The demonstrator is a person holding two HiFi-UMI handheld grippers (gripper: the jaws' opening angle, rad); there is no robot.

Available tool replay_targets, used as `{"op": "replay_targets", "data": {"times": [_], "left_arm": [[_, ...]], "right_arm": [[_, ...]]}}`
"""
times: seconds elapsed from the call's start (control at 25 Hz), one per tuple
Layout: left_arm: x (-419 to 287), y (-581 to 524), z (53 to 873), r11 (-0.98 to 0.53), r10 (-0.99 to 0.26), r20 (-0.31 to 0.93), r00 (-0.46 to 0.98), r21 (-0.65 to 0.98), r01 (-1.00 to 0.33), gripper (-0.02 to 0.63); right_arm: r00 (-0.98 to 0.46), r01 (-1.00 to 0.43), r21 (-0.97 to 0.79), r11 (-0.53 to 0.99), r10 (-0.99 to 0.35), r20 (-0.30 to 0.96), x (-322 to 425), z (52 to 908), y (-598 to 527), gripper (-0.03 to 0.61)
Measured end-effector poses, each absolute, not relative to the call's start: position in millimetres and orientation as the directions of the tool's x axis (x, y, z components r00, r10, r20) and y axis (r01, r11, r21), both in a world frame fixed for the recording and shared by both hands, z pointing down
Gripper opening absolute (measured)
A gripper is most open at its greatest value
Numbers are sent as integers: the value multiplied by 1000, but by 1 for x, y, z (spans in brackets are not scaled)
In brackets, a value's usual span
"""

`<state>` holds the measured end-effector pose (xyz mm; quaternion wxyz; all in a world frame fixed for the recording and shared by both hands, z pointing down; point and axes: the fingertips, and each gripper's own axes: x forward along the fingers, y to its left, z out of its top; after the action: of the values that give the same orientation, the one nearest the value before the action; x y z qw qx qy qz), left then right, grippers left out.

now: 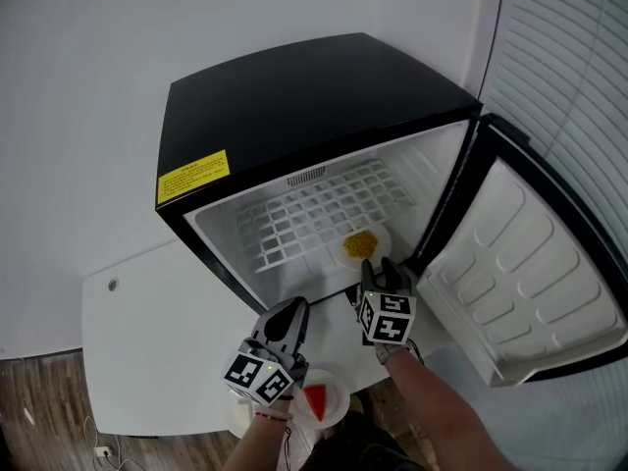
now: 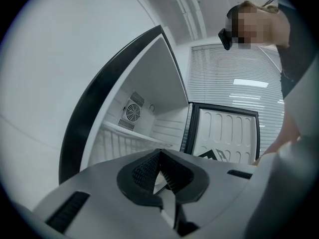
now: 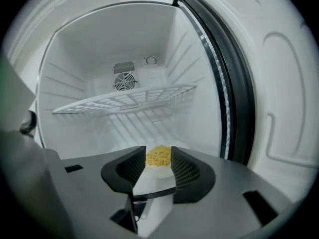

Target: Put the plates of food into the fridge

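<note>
Units match: the left gripper (image 1: 294,309) and, nearer the fridge (image 1: 294,96) door, the right gripper (image 1: 383,268) each have a grey moulded shell with black jaws faced in ribbed pads (image 3: 185,171). Each carries a cube (image 1: 386,318) of black-and-white square markers behind the jaws, and dark rectangular slots (image 3: 74,168) are recessed in the shell. The person wears a dark top (image 2: 297,59).

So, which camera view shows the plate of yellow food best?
The head view: the whole plate of yellow food shows inside the fridge. The right gripper view shows only its middle, seen between the open jaws of the right gripper. The left gripper view does not show it.
</note>
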<state>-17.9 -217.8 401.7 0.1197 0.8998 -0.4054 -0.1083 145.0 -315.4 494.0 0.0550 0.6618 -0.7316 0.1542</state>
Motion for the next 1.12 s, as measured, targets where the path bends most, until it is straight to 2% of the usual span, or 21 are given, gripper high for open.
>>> {"op": "replay_targets", "data": {"times": [0.16, 0.4, 0.48, 0.76, 1.12], "left_arm": [[-23, -205, 390, -654, -750, -118, 651, 280, -703, 6], [-46, -174, 371, -635, -769, -129, 627, 267, -724, 6], [-56, -162, 368, -627, -777, -132, 616, 259, -735, 6], [-89, -121, 365, -597, -802, -136, 582, 233, -768, 6], [-108, -71, 381, -557, -830, -120, 545, 254, -791, 6]], "right_arm": [[-235, -972, -84, 221, -938, 256, 113, 467, -283, 153], [-458, -882, 45, 469, -876, 149, 61, 415, -210, 149], [-495, -860, 70, 506, -859, 129, 53, 406, -187, 121], [-530, -841, 39, 539, -838, 132, 53, 404, -127, 43], [-503, -863, -30, 505, -848, 167, 68, 415, -81, 25]]}}
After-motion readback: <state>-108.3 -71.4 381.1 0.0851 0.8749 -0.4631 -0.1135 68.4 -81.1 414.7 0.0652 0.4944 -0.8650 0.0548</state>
